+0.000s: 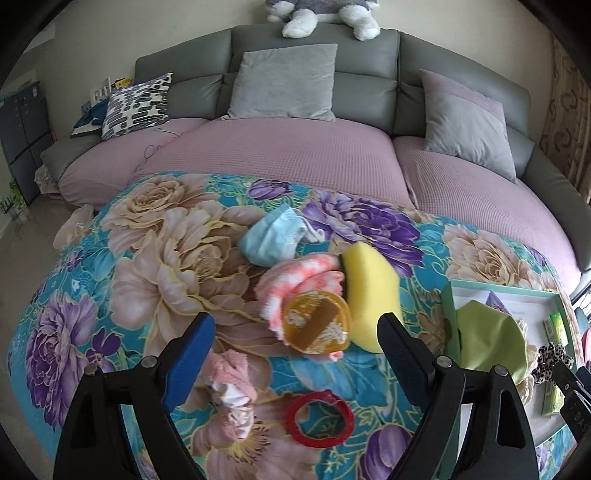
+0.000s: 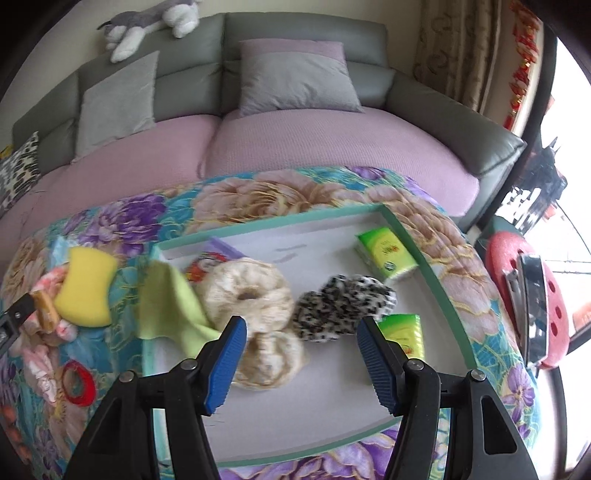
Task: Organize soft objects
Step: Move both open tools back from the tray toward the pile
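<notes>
My left gripper [image 1: 297, 354] is open and empty above the floral blanket [image 1: 147, 258]. Ahead of it lie an amber soap bar [image 1: 317, 321] on a pink fluffy cloth [image 1: 295, 280], a yellow sponge [image 1: 369, 291], a blue face mask [image 1: 271, 236], a pink sock bundle [image 1: 231, 384] and a red ring [image 1: 319, 417]. My right gripper [image 2: 301, 354] is open and empty over the green-rimmed tray [image 2: 417, 254]. In the tray lie cream scrunchies [image 2: 243, 291], a black-and-white scrunchie [image 2: 343, 306], a green cloth [image 2: 173, 306] hanging over the rim, and green tissue packs [image 2: 384, 254].
A grey sofa with purple seat covers [image 1: 295, 155] and grey cushions [image 1: 284, 81] stands behind the blanket. A plush toy [image 1: 325, 14] lies on the sofa back. A red stool [image 2: 524, 295] stands at the right, and a curtain [image 2: 458, 48] hangs behind it.
</notes>
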A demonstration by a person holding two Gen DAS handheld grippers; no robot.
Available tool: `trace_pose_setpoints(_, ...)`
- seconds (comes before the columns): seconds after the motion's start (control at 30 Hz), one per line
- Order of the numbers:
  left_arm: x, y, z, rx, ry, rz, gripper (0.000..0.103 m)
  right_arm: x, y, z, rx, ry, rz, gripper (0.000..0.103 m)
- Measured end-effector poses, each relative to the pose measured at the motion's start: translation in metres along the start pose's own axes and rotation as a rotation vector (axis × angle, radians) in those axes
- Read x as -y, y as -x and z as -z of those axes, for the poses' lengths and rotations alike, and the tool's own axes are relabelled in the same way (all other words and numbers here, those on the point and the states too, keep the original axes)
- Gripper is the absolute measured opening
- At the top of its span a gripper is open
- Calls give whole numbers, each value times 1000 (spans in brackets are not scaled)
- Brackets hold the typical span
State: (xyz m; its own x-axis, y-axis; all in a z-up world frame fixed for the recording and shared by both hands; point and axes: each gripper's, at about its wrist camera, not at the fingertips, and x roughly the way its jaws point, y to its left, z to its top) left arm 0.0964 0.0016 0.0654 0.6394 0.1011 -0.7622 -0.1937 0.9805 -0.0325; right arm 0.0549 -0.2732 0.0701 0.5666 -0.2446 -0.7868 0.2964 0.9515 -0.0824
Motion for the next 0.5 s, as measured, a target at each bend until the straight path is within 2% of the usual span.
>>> trace_pose_setpoints(0.13, -16, 2, 0, 2, 20, -32, 90, -20, 7, 0, 12, 26, -74, 66)
trace_pose_setpoints(0.33, -47, 5, 3, -3, 77, -78, 90, -50, 8, 4, 4, 90, -113, 66)
trace_pose_setpoints(0.5, -69, 7, 7, -7, 116, -102, 90, -68, 9, 8, -11, 110, -188, 66)
